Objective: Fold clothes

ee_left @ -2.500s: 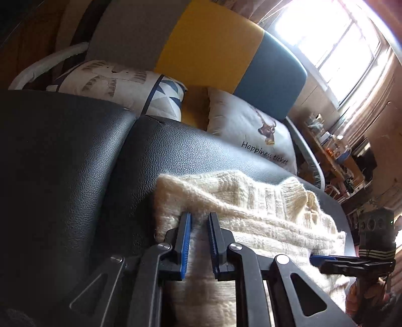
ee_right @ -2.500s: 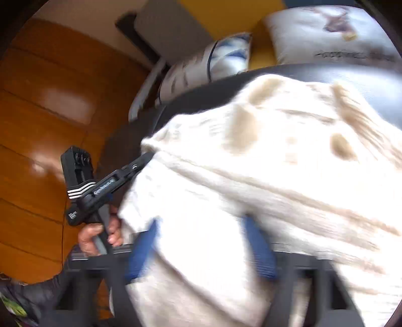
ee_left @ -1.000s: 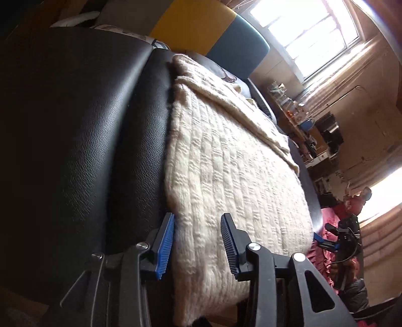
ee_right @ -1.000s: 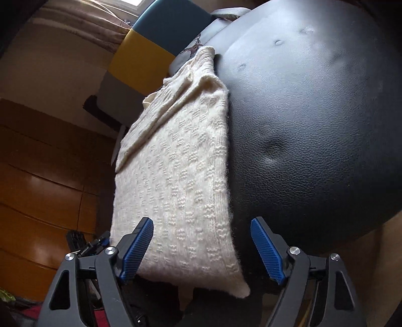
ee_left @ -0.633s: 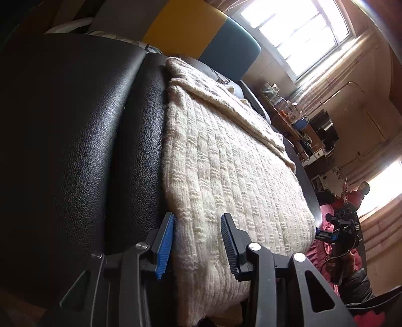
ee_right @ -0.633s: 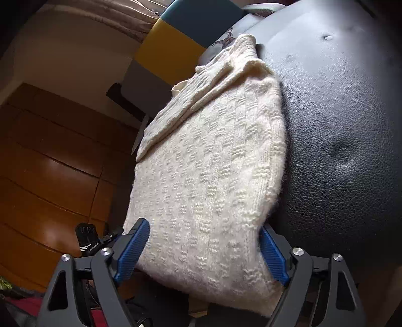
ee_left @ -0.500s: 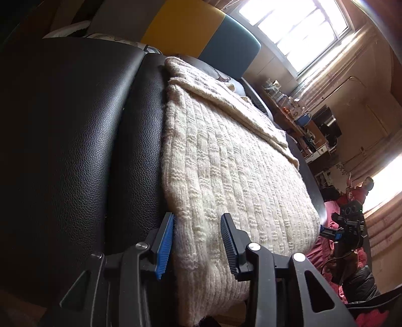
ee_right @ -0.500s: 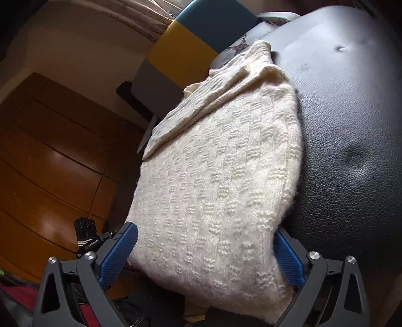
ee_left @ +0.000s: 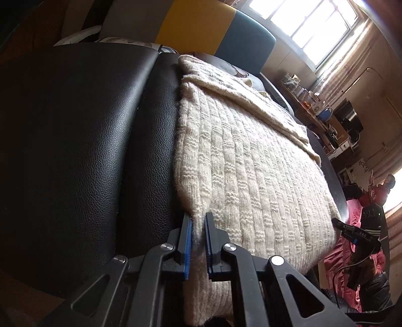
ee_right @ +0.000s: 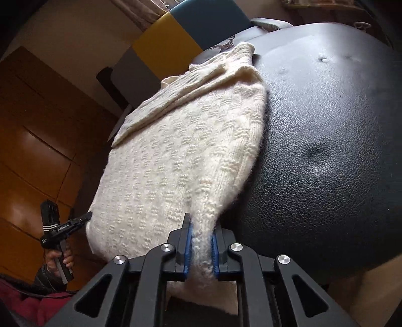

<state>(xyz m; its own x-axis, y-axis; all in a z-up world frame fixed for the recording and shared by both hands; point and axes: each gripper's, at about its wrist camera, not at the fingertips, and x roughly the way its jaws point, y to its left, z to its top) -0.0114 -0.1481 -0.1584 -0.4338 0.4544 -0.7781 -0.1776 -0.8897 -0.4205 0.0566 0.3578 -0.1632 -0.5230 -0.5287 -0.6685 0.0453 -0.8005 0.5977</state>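
Nearest in the left wrist view, the left gripper [ee_left: 198,227] has its two blue-padded fingers [ee_left: 188,245] closing on the near left corner of the one cream knitted sweater [ee_left: 251,181], the knit pinched into a thin ridge between the pads. In the right wrist view the right gripper [ee_right: 201,232] does the same at the sweater's near right corner: its jaws are closing, and a bunched fold of the sweater [ee_right: 181,161] is squeezed between its two blue pads [ee_right: 188,247]. Each gripper also shows small in the other's view, the right gripper [ee_left: 356,232] at the sweater's far-right hem and the left gripper [ee_right: 67,225] at its left hem, with a hand [ee_right: 56,259] wrapped round its handle.

The sweater lies flat on a black leather seat [ee_left: 75,151], its near hem hanging over the seat's front edge. It is already folded narrow, with one folded-in layer [ee_left: 251,100] lying slantwise across its far end. The seat [ee_right: 326,151] has three buttoned dimples to the right of the sweater.

Beyond the seat stands one chair back in grey, yellow and teal panels [ee_left: 201,27], with two printed cushions just visible against it. Farthest off are a bright window [ee_left: 314,22] and a cluttered table [ee_left: 326,125].
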